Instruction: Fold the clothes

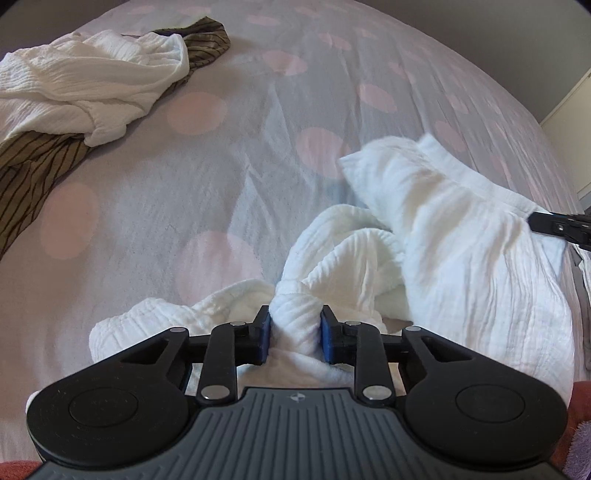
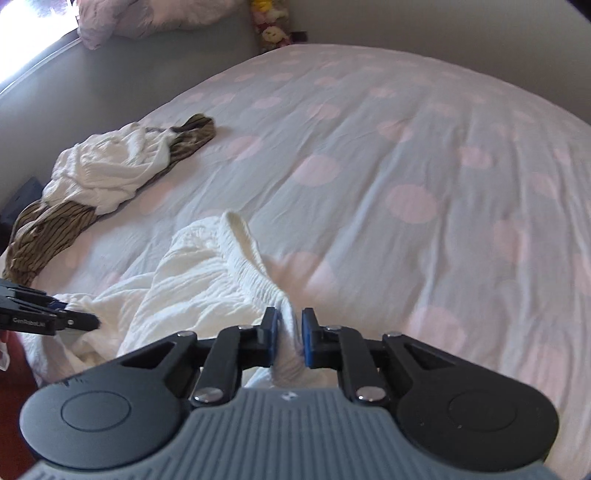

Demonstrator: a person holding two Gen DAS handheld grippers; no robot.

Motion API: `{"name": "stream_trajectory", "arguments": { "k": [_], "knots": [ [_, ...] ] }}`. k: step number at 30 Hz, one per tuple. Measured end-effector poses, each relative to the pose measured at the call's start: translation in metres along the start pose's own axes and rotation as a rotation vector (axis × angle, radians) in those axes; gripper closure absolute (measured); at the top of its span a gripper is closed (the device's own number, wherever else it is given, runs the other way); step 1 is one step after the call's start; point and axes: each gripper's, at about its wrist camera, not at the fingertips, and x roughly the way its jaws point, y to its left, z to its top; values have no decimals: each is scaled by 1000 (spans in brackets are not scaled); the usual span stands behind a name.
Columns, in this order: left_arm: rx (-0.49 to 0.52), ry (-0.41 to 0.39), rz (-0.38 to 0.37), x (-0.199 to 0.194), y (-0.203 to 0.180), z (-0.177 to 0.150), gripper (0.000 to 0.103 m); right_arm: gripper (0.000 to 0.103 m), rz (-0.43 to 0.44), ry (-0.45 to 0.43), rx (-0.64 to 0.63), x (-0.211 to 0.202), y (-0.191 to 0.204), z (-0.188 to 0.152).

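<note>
A crumpled white crinkle garment (image 1: 461, 236) lies at the near edge of the bed. My left gripper (image 1: 295, 338) is shut on a bunched fold of it, blue pads pressing both sides. In the right wrist view the same garment (image 2: 192, 280) spreads to the left, and my right gripper (image 2: 290, 338) is shut on its gathered, elastic-looking edge. Each gripper shows in the other's view: the right gripper (image 1: 561, 227) at the far right, the left gripper (image 2: 48, 317) at the far left, both at the garment's sides.
A second white garment (image 1: 85, 81) lies tangled with a brown striped one (image 1: 33, 173) at the bed's far left. The bedsheet (image 2: 406, 155) is pale with pink dots. A headboard and pillow (image 2: 122, 18) stand beyond. A wall corner (image 1: 569, 122) is at right.
</note>
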Motion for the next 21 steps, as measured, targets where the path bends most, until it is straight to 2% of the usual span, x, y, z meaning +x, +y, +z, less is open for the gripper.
{"name": "stream_trajectory", "arguments": {
  "k": [4,8,13,18,21],
  "knots": [
    [-7,-35,11,-2,-11,13,80,88,-167,-18,79,-38,-44,-25],
    [20,-112,42,-11,-19,24,81,88,-357,-31,159,-75,-88,-59],
    [64,-203,91,-20,-37,45,81,89,-548,-10,265,-118,-140,-104],
    [116,-204,178,-19,-36,58,81,89,-635,63,368,-136,-179,-158],
    [168,-148,247,-15,-28,58,81,89,-611,112,432,-129,-192,-188]
  ]
}}
